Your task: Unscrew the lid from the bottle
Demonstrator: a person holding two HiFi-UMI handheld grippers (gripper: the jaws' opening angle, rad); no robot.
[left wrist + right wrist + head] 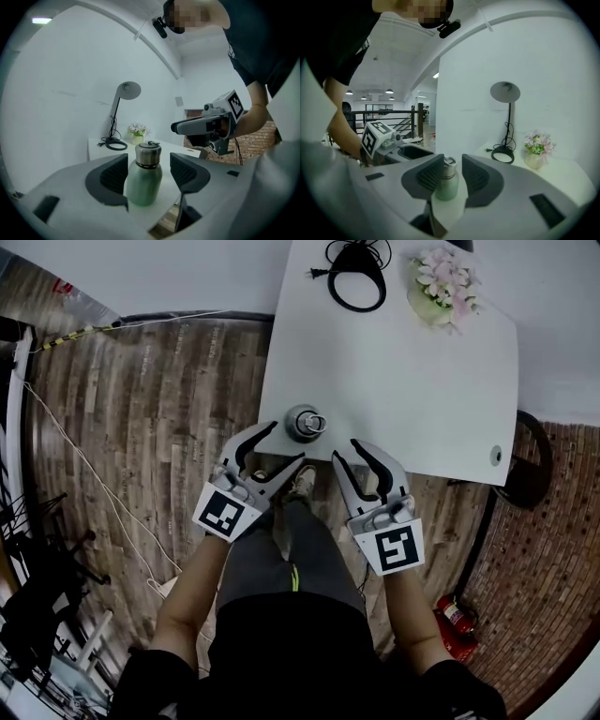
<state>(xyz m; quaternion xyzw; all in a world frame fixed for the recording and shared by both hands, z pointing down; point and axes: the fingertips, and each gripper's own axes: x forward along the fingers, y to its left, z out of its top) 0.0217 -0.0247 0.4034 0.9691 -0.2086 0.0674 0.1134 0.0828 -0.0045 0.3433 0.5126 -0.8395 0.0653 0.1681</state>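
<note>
Looking down from above, the bottle (306, 423) is only a round steel top with a loop handle, standing at the near edge of the white table (422, 381). The gripper views show more: a green body, a steel lid (148, 154) still on, and a desk lamp (123, 101) rising beside a pot of flowers (137, 131) at the far end. Both forearms reach forward side by side. The left gripper (281, 448) and right gripper (348, 452) point at the bottle, tilted slightly down. The left jaws stand well apart and the right jaws less so. Neither touches the bottle, which is just ahead of their tips.
</note>
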